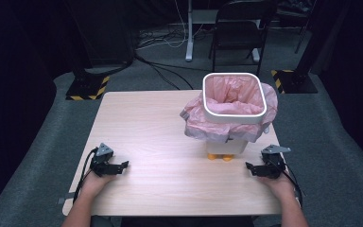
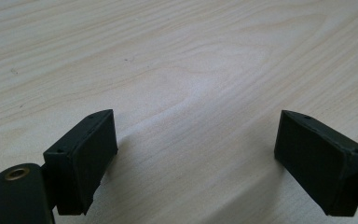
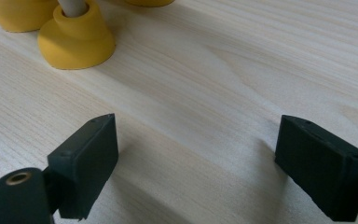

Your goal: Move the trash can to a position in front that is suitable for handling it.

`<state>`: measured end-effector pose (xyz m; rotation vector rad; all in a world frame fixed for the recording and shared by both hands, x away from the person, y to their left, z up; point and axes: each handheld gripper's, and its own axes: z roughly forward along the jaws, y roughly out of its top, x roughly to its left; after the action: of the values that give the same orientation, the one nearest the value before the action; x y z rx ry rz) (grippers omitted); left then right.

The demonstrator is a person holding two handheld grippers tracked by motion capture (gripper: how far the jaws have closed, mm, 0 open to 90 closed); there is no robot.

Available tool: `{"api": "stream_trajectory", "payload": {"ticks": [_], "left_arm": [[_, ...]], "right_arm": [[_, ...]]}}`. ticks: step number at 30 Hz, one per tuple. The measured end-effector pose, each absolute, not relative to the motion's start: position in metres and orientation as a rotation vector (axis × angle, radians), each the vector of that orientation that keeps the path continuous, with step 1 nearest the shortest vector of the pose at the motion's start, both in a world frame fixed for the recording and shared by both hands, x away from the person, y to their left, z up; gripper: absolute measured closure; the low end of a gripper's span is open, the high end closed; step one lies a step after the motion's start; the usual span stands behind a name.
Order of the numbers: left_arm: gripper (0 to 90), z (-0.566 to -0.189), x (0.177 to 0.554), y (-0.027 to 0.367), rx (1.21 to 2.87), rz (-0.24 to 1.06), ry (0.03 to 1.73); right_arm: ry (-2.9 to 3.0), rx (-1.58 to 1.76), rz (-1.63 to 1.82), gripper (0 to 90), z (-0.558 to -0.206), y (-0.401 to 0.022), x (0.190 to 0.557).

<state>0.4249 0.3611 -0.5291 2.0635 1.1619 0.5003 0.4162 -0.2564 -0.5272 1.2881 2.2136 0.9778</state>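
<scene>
No text, label, brand, number or sign can be read anywhere in these views.

The left claw (image 1: 121,165) and the right claw (image 1: 251,168) were black, each topped by a grey three-cornered plate and trailing a black cable. Their jaws ended in blocky black pads with small screw holes, and a brass-coloured insert sat at the base. The forearms were bare, without sleeves.

A black folding chair (image 1: 240,26) stands on grey carpet (image 1: 340,156) beyond the wooden counter (image 1: 146,127), with loose cables (image 1: 163,40) just left of the chair.
</scene>
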Motion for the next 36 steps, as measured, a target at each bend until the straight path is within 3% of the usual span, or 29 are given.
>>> {"api": "stream_trajectory", "payload": {"ticks": [11, 25, 36], "left_arm": [[13.9, -0.528, 0.422, 0.360, 2.072, 0.492, 1.174], [32.9, -0.518, 0.420, 0.355, 2.131, 0.417, 1.142], [32.2, -0.506, 0.417, 0.346, 2.121, 0.448, 1.106]], "right_arm": [[2.209, 1.298, 0.981, 16.4, -0.527, -0.257, 0.414], [2.198, 1.362, 0.931, 41.7, -0.518, -0.260, 0.410], [2.203, 1.363, 0.952, 42.0, -0.513, -0.260, 0.406]]}}
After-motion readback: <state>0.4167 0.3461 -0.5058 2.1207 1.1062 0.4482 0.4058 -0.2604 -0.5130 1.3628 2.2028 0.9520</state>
